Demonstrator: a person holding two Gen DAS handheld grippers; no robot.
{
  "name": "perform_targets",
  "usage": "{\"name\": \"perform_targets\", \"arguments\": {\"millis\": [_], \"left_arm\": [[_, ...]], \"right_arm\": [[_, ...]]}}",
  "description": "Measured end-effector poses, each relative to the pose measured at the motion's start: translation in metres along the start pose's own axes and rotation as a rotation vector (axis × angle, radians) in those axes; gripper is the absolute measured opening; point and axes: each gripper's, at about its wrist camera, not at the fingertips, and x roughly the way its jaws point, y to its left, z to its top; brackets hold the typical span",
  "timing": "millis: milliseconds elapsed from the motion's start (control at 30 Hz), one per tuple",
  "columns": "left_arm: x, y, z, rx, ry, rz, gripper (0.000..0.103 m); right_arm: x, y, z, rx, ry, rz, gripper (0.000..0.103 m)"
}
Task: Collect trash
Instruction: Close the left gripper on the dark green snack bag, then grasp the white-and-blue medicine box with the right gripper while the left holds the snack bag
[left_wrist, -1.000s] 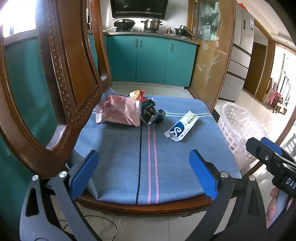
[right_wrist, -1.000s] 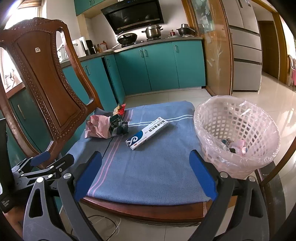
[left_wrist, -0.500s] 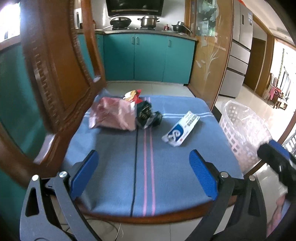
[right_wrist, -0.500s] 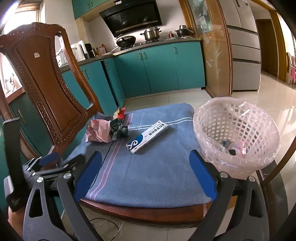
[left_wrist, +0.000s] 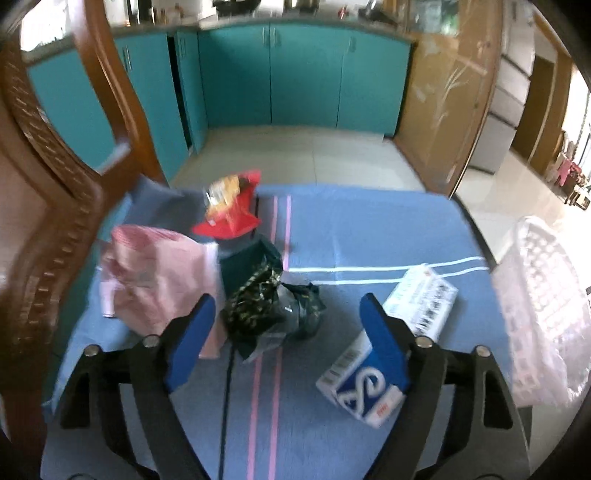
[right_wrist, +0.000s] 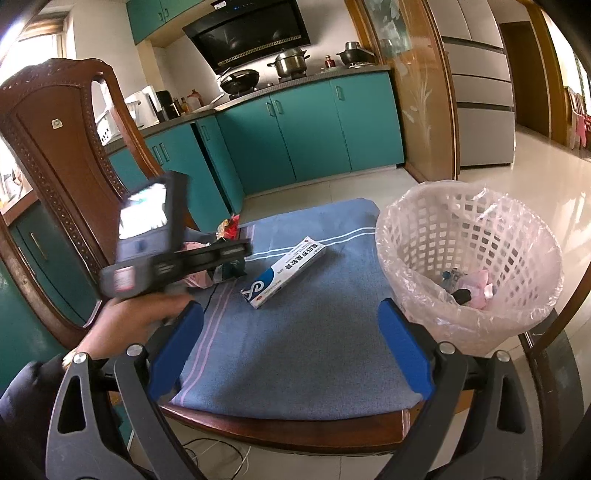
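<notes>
Trash lies on the blue chair cushion (left_wrist: 369, 236): a pink bag (left_wrist: 155, 280), a red snack wrapper (left_wrist: 229, 210), a dark crumpled wrapper (left_wrist: 269, 306) and a blue-white box (left_wrist: 399, 332). My left gripper (left_wrist: 286, 343) is open and hovers just short of the dark wrapper. In the right wrist view the left gripper's body (right_wrist: 173, 258) covers the wrapper pile, and the box (right_wrist: 284, 271) lies mid-cushion. My right gripper (right_wrist: 291, 354) is open and empty over the cushion's front edge. A pink basket (right_wrist: 469, 266) with a plastic liner holds some trash.
The carved wooden chair back (right_wrist: 55, 177) rises at the left. The basket (left_wrist: 543, 295) stands off the cushion's right side. Teal kitchen cabinets (right_wrist: 314, 129) and tiled floor (left_wrist: 295, 155) lie behind.
My left gripper has moved forward over the cushion toward the dark wrapper and now shows large in the right wrist view. The right gripper has barely moved.
</notes>
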Motion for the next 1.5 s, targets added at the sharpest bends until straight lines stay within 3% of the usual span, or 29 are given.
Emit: {"name": "perform_targets", "arguments": {"millis": [33, 100, 267, 400, 533, 600, 700, 767, 900, 933, 967, 1000, 1033, 1133, 1333, 1500], "left_arm": [[0.012, 0.0, 0.0, -0.003, 0.038, 0.001, 0.076], [0.027, 0.002, -0.002, -0.014, 0.093, -0.019, 0.062], [0.007, 0.013, -0.014, -0.045, 0.053, -0.092, 0.053], [-0.07, 0.031, -0.03, -0.035, -0.11, -0.154, 0.052], [-0.154, 0.051, -0.055, -0.046, -0.294, -0.148, 0.052], [-0.194, 0.058, -0.077, -0.047, -0.407, -0.106, 0.052], [-0.223, 0.07, -0.108, -0.068, -0.507, -0.059, 0.052], [-0.233, 0.077, -0.121, -0.095, -0.532, -0.054, 0.052], [-0.236, 0.087, -0.129, -0.114, -0.51, -0.066, 0.052], [-0.232, 0.087, -0.129, -0.109, -0.491, -0.067, 0.052], [-0.23, 0.087, -0.128, -0.108, -0.48, -0.068, 0.052], [-0.224, 0.086, -0.124, -0.108, -0.467, -0.071, 0.052], [-0.22, 0.088, -0.122, -0.108, -0.452, -0.079, 0.052], [-0.216, 0.096, -0.118, -0.106, -0.42, -0.093, 0.053], [-0.201, 0.084, -0.115, -0.054, -0.352, -0.128, 0.053], [-0.192, 0.067, -0.114, -0.002, -0.315, -0.138, 0.053]], "right_arm": [[0.001, 0.0, 0.0, 0.002, 0.003, 0.0, 0.093], [0.005, -0.001, -0.001, 0.012, 0.023, 0.008, 0.093], [0.013, -0.003, -0.001, 0.03, 0.052, 0.01, 0.093], [0.021, 0.002, -0.001, 0.025, 0.068, 0.001, 0.093], [0.049, 0.009, 0.007, 0.068, 0.113, 0.02, 0.093], [0.072, 0.012, 0.014, 0.104, 0.137, 0.014, 0.093], [0.12, 0.017, 0.024, 0.162, 0.201, -0.056, 0.093], [0.151, 0.022, 0.03, 0.192, 0.217, -0.127, 0.093], [0.214, 0.029, 0.032, 0.242, 0.321, -0.224, 0.081], [0.22, 0.036, 0.035, 0.199, 0.297, -0.276, 0.077], [0.228, 0.043, 0.037, 0.168, 0.311, -0.299, 0.071], [0.231, 0.048, 0.038, 0.144, 0.313, -0.3, 0.046], [0.234, 0.052, 0.039, 0.121, 0.328, -0.279, 0.044], [0.221, 0.06, 0.035, 0.068, 0.34, -0.188, 0.039], [0.102, 0.066, 0.024, -0.075, 0.187, 0.026, 0.039], [0.013, 0.058, 0.004, -0.201, 0.069, 0.012, 0.039]]}}
